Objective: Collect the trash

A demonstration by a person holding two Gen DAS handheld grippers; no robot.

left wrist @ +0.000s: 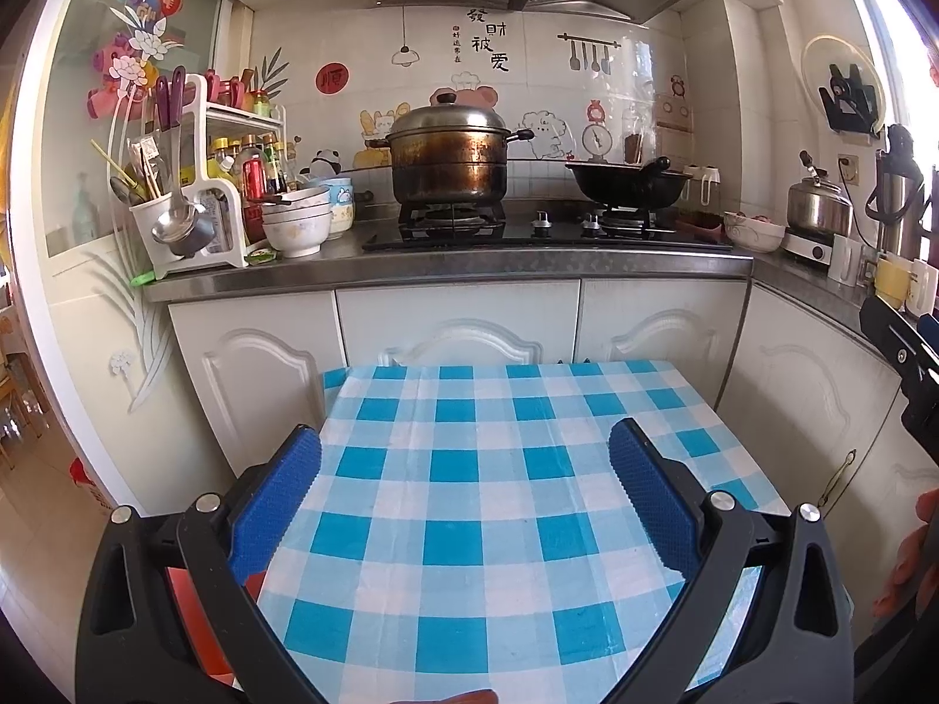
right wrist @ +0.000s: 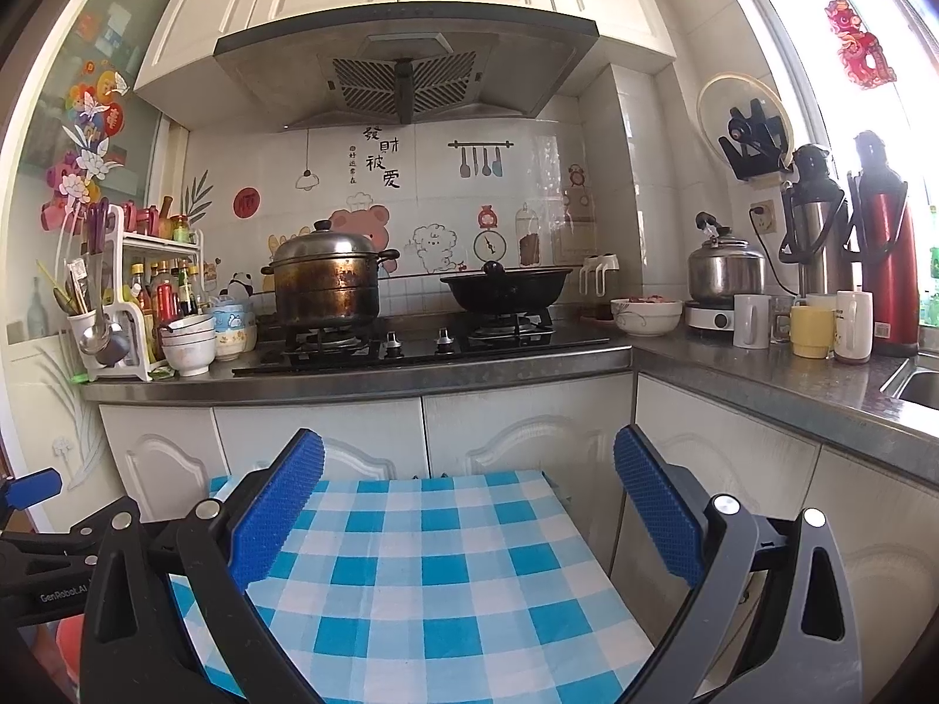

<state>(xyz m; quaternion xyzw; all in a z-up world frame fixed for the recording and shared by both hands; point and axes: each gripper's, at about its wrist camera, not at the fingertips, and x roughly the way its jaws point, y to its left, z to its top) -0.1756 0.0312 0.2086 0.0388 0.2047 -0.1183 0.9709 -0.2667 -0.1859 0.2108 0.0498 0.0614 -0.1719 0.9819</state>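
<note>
A small table under a blue-and-white checked cloth fills the lower middle of both views and shows as the checked cloth in the right wrist view. No trash shows on it. My left gripper hovers over the cloth, open, with nothing between its blue pads. My right gripper is also open and empty, held higher above the table's near part. The left gripper's body appears at the lower left of the right wrist view.
A kitchen counter runs behind the table, with a steel pot, a black wok, stacked bowls and a utensil rack. Mugs, a kettle and flasks stand on the right counter. White cabinet doors are below. A hand shows at the right edge.
</note>
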